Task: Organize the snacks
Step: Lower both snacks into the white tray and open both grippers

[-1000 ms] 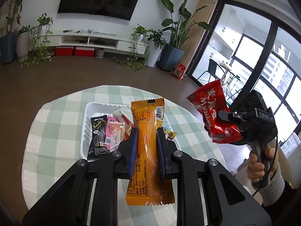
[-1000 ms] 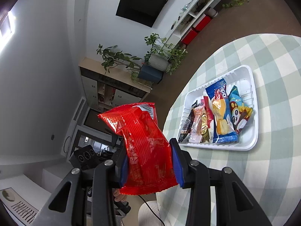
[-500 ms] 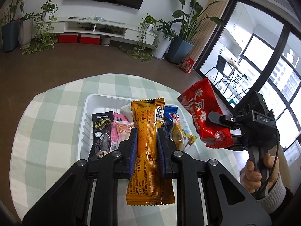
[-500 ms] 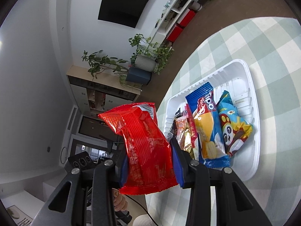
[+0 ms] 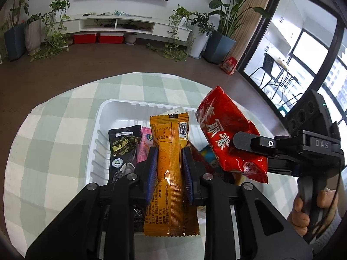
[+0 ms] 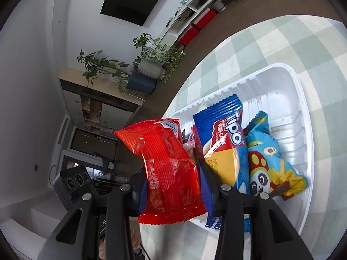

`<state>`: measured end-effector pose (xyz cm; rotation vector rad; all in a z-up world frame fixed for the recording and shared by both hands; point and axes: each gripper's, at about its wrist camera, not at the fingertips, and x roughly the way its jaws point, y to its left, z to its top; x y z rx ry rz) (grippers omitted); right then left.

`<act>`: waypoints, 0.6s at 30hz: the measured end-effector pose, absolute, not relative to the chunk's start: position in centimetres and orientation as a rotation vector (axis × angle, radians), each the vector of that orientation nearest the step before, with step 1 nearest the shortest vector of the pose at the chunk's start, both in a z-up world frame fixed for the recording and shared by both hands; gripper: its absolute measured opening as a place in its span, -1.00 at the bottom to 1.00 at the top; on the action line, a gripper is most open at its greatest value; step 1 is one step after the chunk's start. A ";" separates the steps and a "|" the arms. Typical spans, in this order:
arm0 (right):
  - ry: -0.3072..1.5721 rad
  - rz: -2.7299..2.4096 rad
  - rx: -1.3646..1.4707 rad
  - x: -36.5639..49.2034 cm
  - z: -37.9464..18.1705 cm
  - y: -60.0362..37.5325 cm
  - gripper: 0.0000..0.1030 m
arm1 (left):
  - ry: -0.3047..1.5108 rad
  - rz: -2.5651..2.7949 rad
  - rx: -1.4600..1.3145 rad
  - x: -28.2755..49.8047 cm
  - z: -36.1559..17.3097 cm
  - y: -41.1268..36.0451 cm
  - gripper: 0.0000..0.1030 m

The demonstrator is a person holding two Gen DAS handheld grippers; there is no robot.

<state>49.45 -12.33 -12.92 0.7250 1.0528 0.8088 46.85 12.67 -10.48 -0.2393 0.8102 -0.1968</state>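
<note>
Our left tool (image 5: 169, 169) is clamped on an orange snack pack (image 5: 171, 173), held upright above the near part of the white tray (image 5: 102, 117). Our right tool (image 6: 172, 186) is clamped on a red snack bag (image 6: 167, 173), held over the tray's right side. In the tray lie a black packet (image 5: 123, 147), a pink packet (image 5: 144, 147), a blue Tipo roll cake (image 6: 225, 149) and a panda-print bag (image 6: 269, 164); a further red pack seems wedged between them. The tray sits on the green-checked counter (image 5: 54, 134).
</note>
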 end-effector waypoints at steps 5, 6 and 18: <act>1.020 0.792 0.643 49.2 -12.2 -11.3 0.07 | 0.817 -0.171 -0.253 47.6 -11.4 13.3 -0.07; 1.007 0.791 0.626 49.0 -11.9 -11.2 0.08 | 0.810 -0.172 -0.254 47.6 -11.5 13.4 -0.01; 0.913 0.790 0.510 46.8 -9.4 -10.5 0.33 | 0.754 -0.132 -0.219 45.4 -9.8 13.6 0.08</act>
